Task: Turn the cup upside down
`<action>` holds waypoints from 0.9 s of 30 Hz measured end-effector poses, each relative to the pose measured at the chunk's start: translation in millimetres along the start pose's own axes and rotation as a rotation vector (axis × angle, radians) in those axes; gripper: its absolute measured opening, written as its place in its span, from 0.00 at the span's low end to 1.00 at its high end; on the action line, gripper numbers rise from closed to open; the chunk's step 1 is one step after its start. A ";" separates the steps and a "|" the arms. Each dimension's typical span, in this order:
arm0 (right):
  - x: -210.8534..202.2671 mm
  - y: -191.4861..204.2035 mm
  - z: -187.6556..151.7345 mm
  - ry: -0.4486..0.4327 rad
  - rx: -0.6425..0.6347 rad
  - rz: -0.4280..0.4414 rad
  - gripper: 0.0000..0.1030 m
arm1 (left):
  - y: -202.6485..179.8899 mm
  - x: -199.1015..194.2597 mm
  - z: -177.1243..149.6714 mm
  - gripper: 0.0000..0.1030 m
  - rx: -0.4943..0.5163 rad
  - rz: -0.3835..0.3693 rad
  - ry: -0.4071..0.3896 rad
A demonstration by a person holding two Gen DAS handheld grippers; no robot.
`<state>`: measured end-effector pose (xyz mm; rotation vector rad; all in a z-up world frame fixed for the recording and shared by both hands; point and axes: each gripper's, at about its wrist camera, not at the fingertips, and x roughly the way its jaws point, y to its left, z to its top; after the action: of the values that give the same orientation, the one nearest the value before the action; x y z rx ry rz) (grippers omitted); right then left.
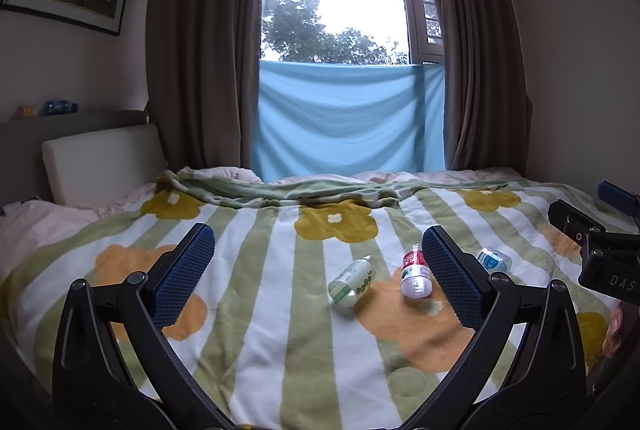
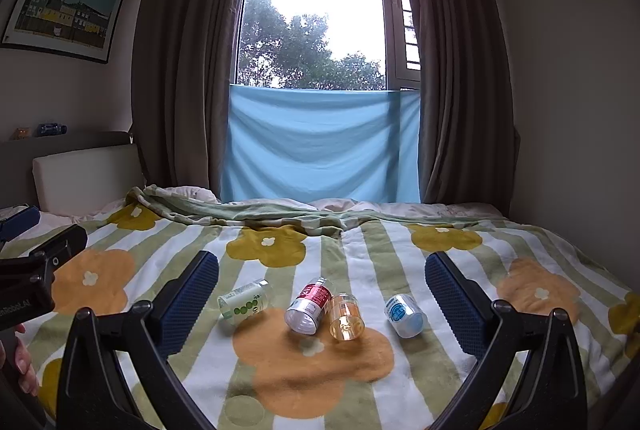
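Observation:
Several small clear cups made from cut bottles lie on their sides on the flowered blanket. In the right wrist view: a green-label cup, a red-label cup, an orange cup and a blue-label cup. In the left wrist view the green-label cup, the red-label cup and the blue-label cup show; the orange one is hidden. My left gripper is open and empty, short of the cups. My right gripper is open and empty, with the cups lying ahead between its fingers.
The bed reaches back to a window with brown curtains and a hung blue cloth. A white headboard cushion stands at the left. The other gripper's body shows at the right edge of the left wrist view.

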<state>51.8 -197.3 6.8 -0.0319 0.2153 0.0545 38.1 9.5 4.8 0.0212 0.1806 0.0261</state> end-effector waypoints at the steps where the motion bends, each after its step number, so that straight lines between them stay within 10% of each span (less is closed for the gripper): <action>1: -0.6 -0.3 -0.1 -0.001 0.000 -0.001 1.00 | 0.3 -0.1 0.0 1.00 0.001 0.001 -0.002; 27: 3.6 -7.6 -19.9 0.015 0.020 -0.024 1.00 | 3.8 19.7 -3.1 1.00 0.007 -0.025 0.045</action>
<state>51.5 -205.4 -13.2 -0.0147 0.2309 0.0280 56.8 13.9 -1.6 0.0251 0.2263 0.0011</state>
